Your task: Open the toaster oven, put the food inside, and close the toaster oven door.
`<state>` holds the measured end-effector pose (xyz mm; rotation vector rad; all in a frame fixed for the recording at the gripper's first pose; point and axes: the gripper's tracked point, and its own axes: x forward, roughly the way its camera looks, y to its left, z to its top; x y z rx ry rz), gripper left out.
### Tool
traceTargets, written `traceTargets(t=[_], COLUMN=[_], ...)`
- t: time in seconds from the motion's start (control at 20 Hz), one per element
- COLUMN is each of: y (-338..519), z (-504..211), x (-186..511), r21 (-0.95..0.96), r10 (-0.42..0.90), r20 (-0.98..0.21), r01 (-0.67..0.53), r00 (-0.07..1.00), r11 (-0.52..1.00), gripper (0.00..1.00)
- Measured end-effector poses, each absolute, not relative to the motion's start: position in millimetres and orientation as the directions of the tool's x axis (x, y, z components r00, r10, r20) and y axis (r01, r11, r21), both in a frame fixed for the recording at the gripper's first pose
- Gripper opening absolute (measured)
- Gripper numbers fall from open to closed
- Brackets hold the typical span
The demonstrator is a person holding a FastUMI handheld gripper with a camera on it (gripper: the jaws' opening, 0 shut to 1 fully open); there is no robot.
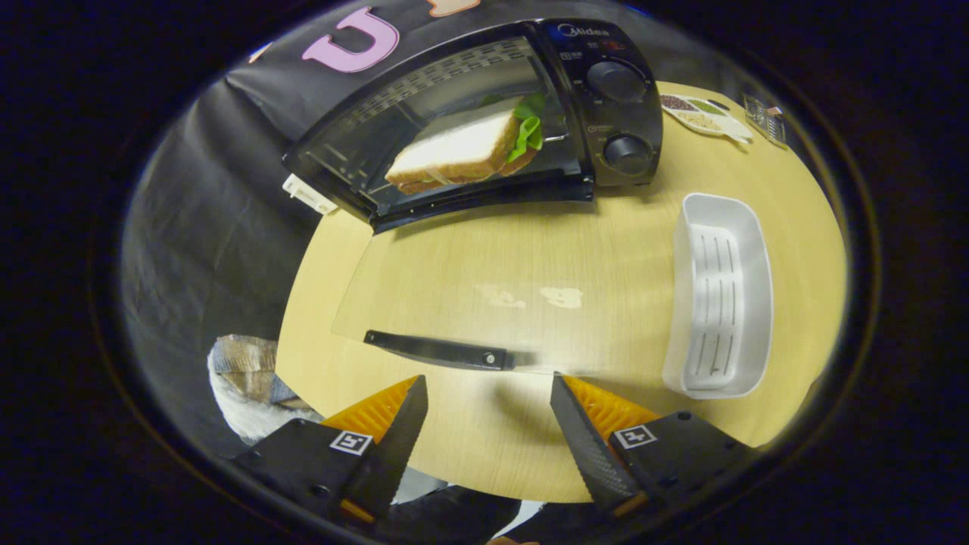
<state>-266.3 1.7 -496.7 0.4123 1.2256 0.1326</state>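
Gripper (488,412) fingers spread, holding nothing. Just ahead — door handle (439,350) of the glass door (522,303), folded down flat. Beyond it, sandwich (462,147) sits inside the toaster oven (606,91). Opening and loading look done; closing the door remains. White tray (749,227) stands beside, empty.

The toaster oven's (484,113) dial markings are too small to read, and the contents of the far dish (704,115) are indistinct.
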Motion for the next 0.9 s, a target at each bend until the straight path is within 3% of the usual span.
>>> traceTargets(t=[0.3, 0.9], y=[0.0, -28.2], z=[-458.0, -366.5], x=[-248.1, -158.0], r21=[0.364, 0.393], r10=[0.302, 0.223], r20=[-0.841, -0.661], r01=[0.055, 0.077], r00=[0.449, 0.717], r11=[0.93, 0.917], gripper=[0.99, 0.99])
